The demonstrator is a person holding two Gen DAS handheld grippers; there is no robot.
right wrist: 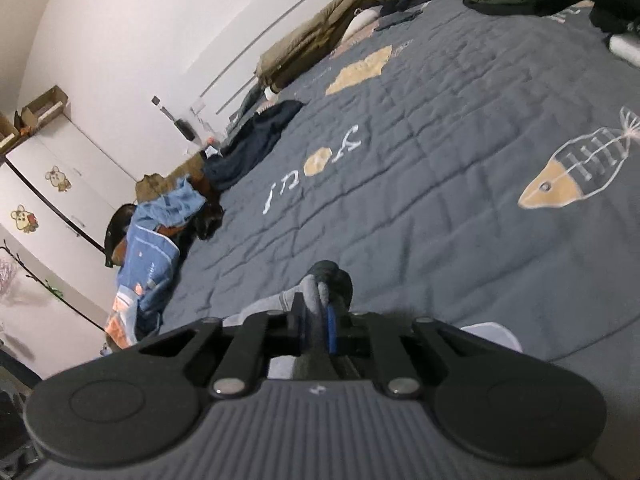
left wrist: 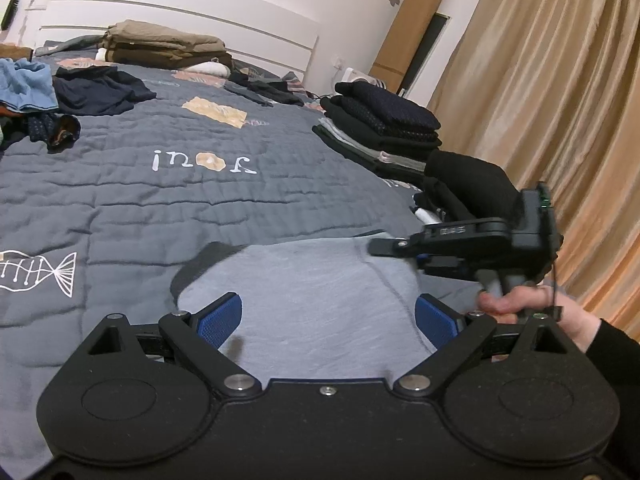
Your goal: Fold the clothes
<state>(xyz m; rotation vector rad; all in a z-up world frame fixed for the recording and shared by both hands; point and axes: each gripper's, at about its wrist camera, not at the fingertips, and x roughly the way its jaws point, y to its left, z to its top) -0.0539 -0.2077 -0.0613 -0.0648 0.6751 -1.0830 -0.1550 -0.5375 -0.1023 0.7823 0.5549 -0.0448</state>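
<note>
Grey garment (left wrist: 320,300): flat on quilted bedspread (left wrist: 200,200), near its front edge. Left gripper (left wrist: 328,320): jaws apart, above garment. Right gripper (right wrist: 316,320): clamped on garment's dark-trimmed edge. 1 folded dark stack (left wrist: 380,128) toward the bedspread's right edge.

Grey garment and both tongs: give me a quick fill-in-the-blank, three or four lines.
1. The left tongs hang over the grey garment with the jaws ____.
2. The right tongs are ____ on a fold of that garment.
3. The garment lies on a quilt printed with a ____ skeleton.
4. The folded stack by the curtain is mostly ____ in colour.

Missing words: open; shut; fish; black
</note>
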